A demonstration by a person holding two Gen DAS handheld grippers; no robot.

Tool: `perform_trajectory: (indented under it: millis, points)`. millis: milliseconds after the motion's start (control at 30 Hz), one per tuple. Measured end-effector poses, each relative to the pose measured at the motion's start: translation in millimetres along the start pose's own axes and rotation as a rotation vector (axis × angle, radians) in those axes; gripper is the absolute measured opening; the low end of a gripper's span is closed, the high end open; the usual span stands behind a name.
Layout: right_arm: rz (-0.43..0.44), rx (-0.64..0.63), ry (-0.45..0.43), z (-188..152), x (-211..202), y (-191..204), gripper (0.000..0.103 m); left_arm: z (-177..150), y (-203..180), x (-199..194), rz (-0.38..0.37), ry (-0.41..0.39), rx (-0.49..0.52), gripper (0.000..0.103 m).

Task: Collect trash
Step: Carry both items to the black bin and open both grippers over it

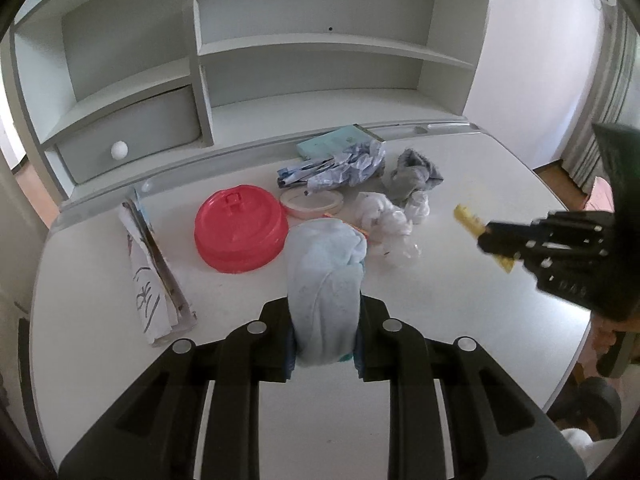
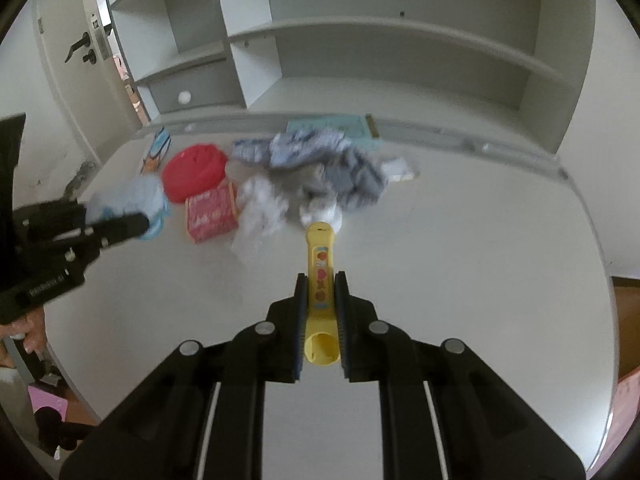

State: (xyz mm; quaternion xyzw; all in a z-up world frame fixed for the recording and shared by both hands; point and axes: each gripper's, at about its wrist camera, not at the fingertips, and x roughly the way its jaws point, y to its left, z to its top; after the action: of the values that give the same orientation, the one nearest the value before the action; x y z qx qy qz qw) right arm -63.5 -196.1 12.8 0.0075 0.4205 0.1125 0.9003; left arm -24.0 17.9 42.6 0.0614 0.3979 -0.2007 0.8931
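Note:
In the left wrist view my left gripper (image 1: 325, 312) is shut on a wad of light blue cloth (image 1: 324, 264), held just above the white desk (image 1: 460, 320). My right gripper (image 2: 321, 284) is shut on a yellow tube-shaped package (image 2: 320, 256) with red print, which sticks out past the fingertips. The left gripper (image 2: 142, 222) with the blue cloth (image 2: 128, 196) appears at the left of the right wrist view. On the desk behind lie crumpled white plastic (image 1: 384, 220), a grey cloth (image 1: 414, 178) and a crumpled blue-white wrapper (image 1: 340, 166).
A red lid (image 1: 240, 232), a pink tape ring (image 1: 312, 202), a teal book (image 1: 336, 142) and a stack of papers (image 1: 152, 272) also lie on the desk, and a red packet (image 2: 210, 212). A shelf unit with a drawer (image 1: 132, 136) stands along the back edge.

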Motion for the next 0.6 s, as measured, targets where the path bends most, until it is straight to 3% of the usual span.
perform_trajectory:
  millis: [200, 333, 467, 600]
  points:
    - [0.050, 0.061, 0.005, -10, 1, -15, 0.014, -1, -14, -4, -0.013, -0.001, 0.017, 0.021]
    - [0.081, 0.143, -0.046, -21, -24, -43, 0.014, 12, -46, -6, -0.093, -0.019, 0.072, 0.021]
    - [0.035, 0.277, -0.139, -45, -80, -99, 0.014, 34, -118, -3, -0.207, -0.042, 0.217, 0.021]
    - [-0.146, 0.412, -0.235, -97, -155, -166, 0.014, 49, -231, 1, -0.415, -0.043, 0.404, 0.021]
